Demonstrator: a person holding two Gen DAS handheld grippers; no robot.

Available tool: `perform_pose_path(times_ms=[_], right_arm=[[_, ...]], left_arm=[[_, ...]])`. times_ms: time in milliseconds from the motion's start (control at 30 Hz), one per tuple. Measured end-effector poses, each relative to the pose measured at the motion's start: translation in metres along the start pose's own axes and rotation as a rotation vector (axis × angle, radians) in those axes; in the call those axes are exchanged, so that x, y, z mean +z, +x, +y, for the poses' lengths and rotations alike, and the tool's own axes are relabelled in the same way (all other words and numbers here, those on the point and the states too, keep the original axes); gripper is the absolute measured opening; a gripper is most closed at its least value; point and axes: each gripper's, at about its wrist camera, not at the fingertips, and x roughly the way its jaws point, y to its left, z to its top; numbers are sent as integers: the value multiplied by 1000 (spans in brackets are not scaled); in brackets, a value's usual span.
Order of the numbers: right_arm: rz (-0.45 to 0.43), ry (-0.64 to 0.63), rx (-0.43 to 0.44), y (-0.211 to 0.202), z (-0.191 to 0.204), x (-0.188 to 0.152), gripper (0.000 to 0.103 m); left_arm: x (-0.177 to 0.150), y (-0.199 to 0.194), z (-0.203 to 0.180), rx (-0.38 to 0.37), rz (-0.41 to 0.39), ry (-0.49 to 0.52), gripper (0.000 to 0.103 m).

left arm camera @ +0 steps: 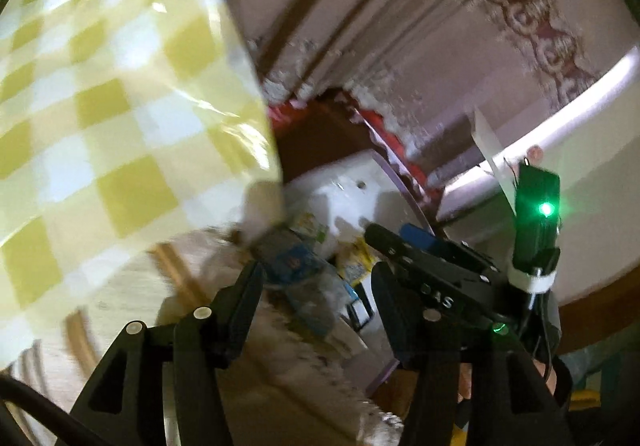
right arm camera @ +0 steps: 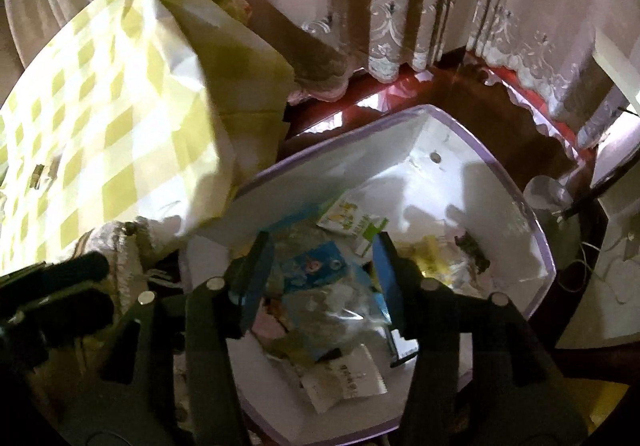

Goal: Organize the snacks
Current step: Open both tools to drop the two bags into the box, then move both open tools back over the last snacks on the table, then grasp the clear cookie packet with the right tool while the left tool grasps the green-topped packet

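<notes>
- As several snack packets (right arm camera: 320, 278) already lie in the white bin (right arm camera: 536, 230), the task appears well advanced.
- Right gripper (right arm camera: 320, 266): jaws apart above the packets, gripping nothing.
- Left gripper (left arm camera: 316, 282): jaws apart, empty.
- Checked bag (right arm camera: 120, 117) at 10 o'clock; remaining contents cannot be told.

letters "DAS" on right gripper (left arm camera: 400, 246)
</notes>
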Motion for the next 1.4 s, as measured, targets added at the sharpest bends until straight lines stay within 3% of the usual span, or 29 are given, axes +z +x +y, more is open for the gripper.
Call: perform_pose_path(times_ms=[200,267,500,633,767,933,1167,1267,1400], right_arm=[[-18,-48,50,-5,35,7,57],[-31,-71,73,-9,49,9,62],[-57,-179,162,-16,117,20,69],[-53,-244,231,-14,168,27,72],[-23,-299,281,-3,216,32,72],[21,-375,321,16,271,34,72],[56,-412,354,34,315,38,73],[65,-406,359,44,325,41,75],[76,-398,367,55,337,43,77]], left_arm=[[3,-53,58,79,-137,-124,57],[3,-72,81,118,-186,-178,57],[-2,-137,192,294,-337,-469,57],[-1,-160,261,367,-366,-622,57],[6,-169,307,389,-352,-702,58],[30,-159,343,383,-315,-748,58],[58,-153,352,403,-300,-727,63],[74,-144,350,462,-278,-672,65],[93,-129,340,604,-211,-535,65]])
